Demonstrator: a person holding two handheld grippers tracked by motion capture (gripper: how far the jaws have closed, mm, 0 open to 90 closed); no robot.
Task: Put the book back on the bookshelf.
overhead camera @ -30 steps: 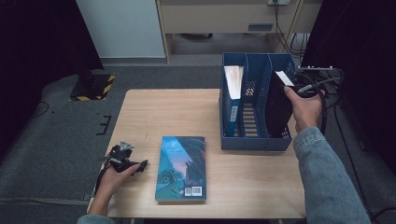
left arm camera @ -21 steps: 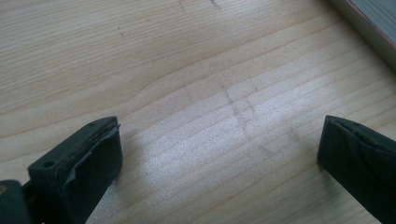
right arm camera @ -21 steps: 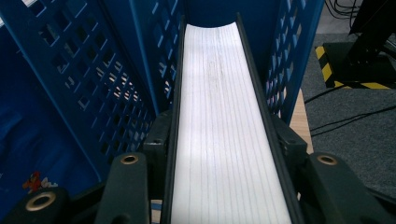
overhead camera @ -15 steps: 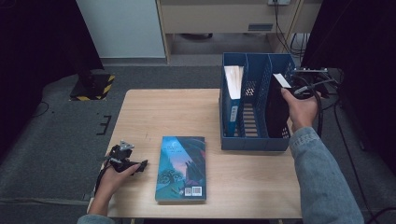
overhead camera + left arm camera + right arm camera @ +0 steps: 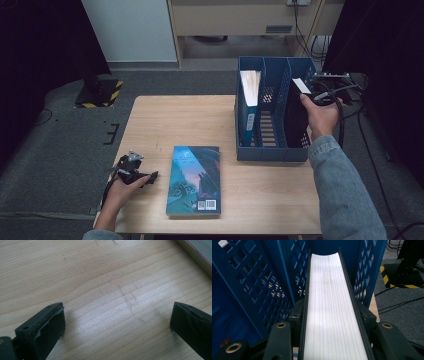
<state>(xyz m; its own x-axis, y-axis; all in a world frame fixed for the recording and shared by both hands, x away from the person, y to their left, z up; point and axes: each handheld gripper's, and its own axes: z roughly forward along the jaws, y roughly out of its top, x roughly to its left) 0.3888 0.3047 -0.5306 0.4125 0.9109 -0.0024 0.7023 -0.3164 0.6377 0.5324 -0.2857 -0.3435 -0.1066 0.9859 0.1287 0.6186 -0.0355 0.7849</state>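
A faded blue denim sleeve [image 5: 345,190] is covering the person's right forearm, while the left forearm is showing bare. The right-hand black two-jaw gripper [image 5: 331,315] is showing brass-coloured screw rings on its arms and trailing black cables. The left-hand black gripper [image 5: 117,322] is wearing worn, dark rubbery pads [image 5: 51,322] with small holes.

No lettering is legible; the book [image 5: 194,180] on the table bears an unreadable code square.
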